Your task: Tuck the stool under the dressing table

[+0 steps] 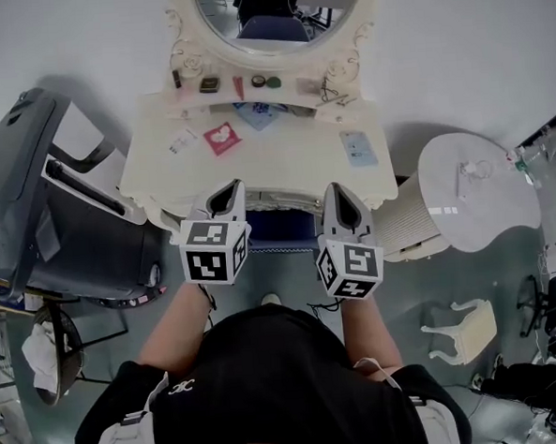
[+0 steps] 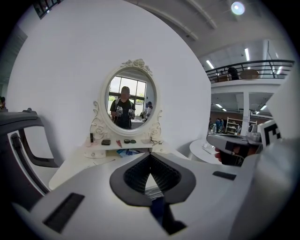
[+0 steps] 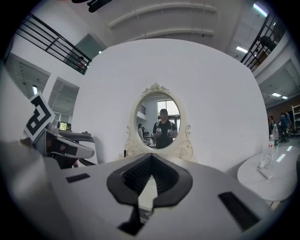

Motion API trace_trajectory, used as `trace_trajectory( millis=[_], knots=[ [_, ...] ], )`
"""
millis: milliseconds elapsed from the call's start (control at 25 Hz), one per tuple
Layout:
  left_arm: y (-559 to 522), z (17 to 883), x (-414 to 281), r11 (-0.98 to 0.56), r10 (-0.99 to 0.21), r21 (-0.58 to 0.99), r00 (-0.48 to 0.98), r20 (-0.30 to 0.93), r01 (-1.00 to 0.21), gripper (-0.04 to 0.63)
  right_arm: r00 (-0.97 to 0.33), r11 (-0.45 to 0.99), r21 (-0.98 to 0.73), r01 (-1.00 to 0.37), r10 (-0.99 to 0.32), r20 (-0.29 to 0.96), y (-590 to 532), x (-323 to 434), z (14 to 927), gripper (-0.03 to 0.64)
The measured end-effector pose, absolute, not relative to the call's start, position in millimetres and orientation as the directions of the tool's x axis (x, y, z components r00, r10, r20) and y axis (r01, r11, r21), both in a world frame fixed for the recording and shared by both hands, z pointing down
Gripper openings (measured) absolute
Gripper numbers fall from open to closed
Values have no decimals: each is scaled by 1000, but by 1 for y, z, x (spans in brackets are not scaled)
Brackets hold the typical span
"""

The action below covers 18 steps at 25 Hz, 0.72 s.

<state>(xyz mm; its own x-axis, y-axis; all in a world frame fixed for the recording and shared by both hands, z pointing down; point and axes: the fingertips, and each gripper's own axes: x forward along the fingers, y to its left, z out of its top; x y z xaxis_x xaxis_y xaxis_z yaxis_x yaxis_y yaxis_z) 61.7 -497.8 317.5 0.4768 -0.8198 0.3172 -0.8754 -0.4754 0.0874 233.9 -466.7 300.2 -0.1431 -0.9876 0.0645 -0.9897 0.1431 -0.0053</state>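
Note:
A cream dressing table [image 1: 284, 164] with an oval mirror [image 1: 275, 15] stands against the white wall. A dark blue stool seat [image 1: 280, 228] shows under the table's front edge, between my two grippers. My left gripper [image 1: 229, 193] and right gripper [image 1: 338, 194] hover side by side at that front edge, both shut and empty. In the left gripper view the jaws [image 2: 150, 158] meet at the tips, with the mirror [image 2: 131, 101] beyond and a sliver of the blue seat [image 2: 159, 208] below. The right gripper [image 3: 151, 158] points level at the mirror [image 3: 159, 123].
A grey and black chair-like frame [image 1: 61, 211] stands at the left of the table. At the right are a white ribbed bin [image 1: 409, 220], a round white side table [image 1: 478, 190] and a small cream footstool [image 1: 463, 332] on the floor. Small cosmetics and cards [image 1: 222, 137] lie on the tabletop.

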Motion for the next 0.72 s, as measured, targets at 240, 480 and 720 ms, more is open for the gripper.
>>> trace_trajectory(
  millis=[240,480,720],
  knots=[
    [-494,316,58,-475,-821,81,474,319,-876,6,-136,139,40,-989,-988,73,-465,231,301,8],
    [-487,310,63,-495,-824,21,477,307,-869,6,-145,148,33,-988,-986,79,-462,227,302,8],
    [-489,314,62,-493,-820,34,477,315,-869,6,-152,153,11,-988,-985,76,-464,226,303,8]
  ],
)
